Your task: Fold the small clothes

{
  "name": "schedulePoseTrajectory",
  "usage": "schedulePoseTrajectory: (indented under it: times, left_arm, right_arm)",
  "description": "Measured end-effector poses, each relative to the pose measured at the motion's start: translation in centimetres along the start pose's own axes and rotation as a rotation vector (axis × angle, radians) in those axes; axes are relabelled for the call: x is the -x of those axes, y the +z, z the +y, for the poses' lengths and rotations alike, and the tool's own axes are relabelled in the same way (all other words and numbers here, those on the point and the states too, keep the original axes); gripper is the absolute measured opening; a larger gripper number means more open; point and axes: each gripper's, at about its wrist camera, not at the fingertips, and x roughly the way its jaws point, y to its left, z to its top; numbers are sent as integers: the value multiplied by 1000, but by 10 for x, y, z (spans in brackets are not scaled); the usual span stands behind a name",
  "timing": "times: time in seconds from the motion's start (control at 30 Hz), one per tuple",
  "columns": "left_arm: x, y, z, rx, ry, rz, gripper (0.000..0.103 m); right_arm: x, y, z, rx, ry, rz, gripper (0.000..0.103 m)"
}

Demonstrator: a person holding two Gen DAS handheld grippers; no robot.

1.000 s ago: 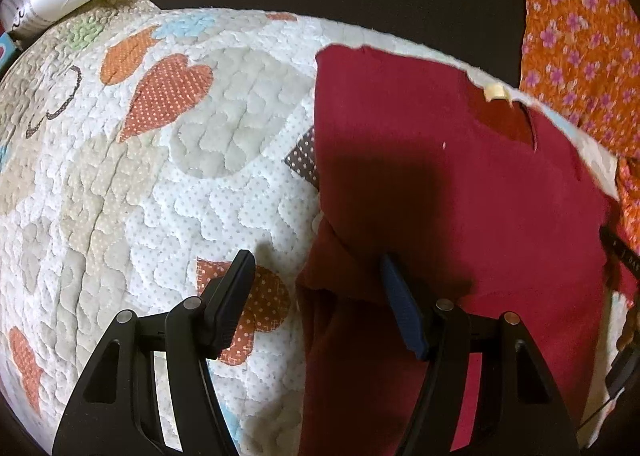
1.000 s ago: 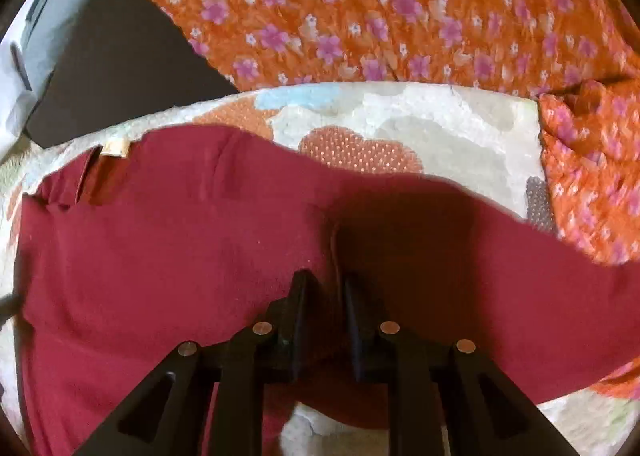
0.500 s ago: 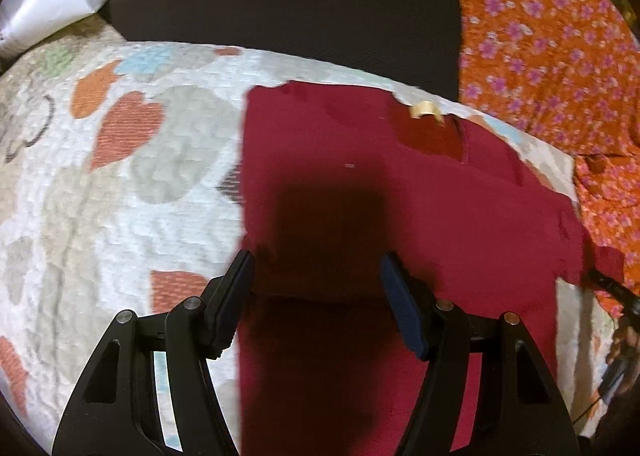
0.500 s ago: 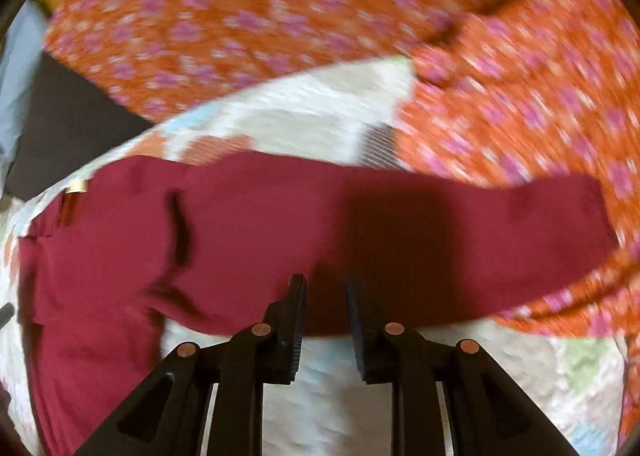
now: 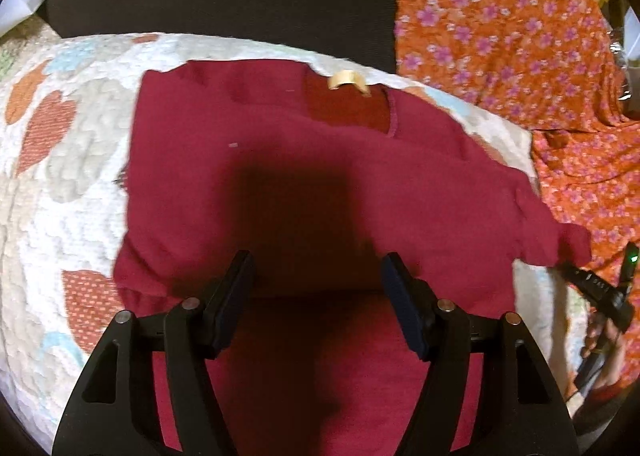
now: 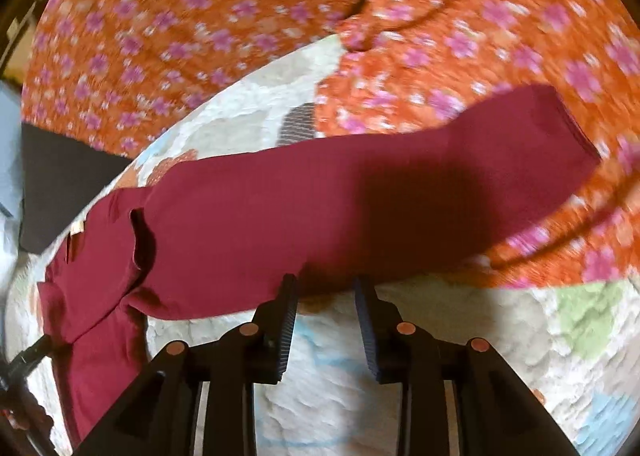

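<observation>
Hovering with jaws apart and empty, the right gripper (image 6: 325, 296) sits just short of the sleeve (image 6: 360, 200), whose long axis runs left to right across its front. The left gripper (image 5: 316, 280), also open, hangs over the shirt (image 5: 300, 184) spread on the quilt (image 5: 60, 184).

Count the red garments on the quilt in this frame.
1: a red top spread across the quilt, one sleeve stretched out onto the orange floral cloth. More could lie under that cloth.
</observation>
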Motion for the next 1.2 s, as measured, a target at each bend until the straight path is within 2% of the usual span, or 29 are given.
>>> schedulePoseTrajectory:
  times: [0.03, 0.17, 0.33, 0.53, 0.73, 0.9, 1.0, 1.07, 1.13, 1.17, 1.2]
  left_arm:
    - [1, 0, -5, -4, -21, 1, 79]
    - [0, -3, -25, -44, -57, 19, 79]
    - [-3, -10, -37, -94, -53, 40, 79]
    - [-11, -10, -31, -69, -39, 56, 79]
    - [-15, -11, -29, -69, -26, 61, 79]
    - [-13, -11, -29, -72, -25, 56, 79]
    - [-12, -10, -28, -65, -30, 53, 79]
    - [-10, -9, -29, -58, -38, 49, 79]
    - [-7, -8, -28, -45, -55, 42, 79]
    - [-5, -6, -28, -34, -71, 40, 79]
    - [-4, -5, -28, -25, -84, 38, 79]
  right_arm:
    - [3, 0, -7, -20, -5, -10, 28]
    - [12, 5, -45, -142, -5, -36, 28]
    - [35, 21, -95, -260, -65, -143, 28]
    - [46, 47, -136, -298, -101, -193, 28]
    - [39, 60, -147, -279, -38, -191, 28]
    - [44, 60, -136, -252, -10, -204, 28]
    - [39, 64, -133, -226, -46, -174, 28]
    - [31, 64, -134, -238, -34, -152, 28]
    - [32, 63, -129, -218, -47, -165, 12]
    - [36, 63, -122, -200, -47, -175, 7]
    - [42, 63, -111, -170, -26, -195, 7]
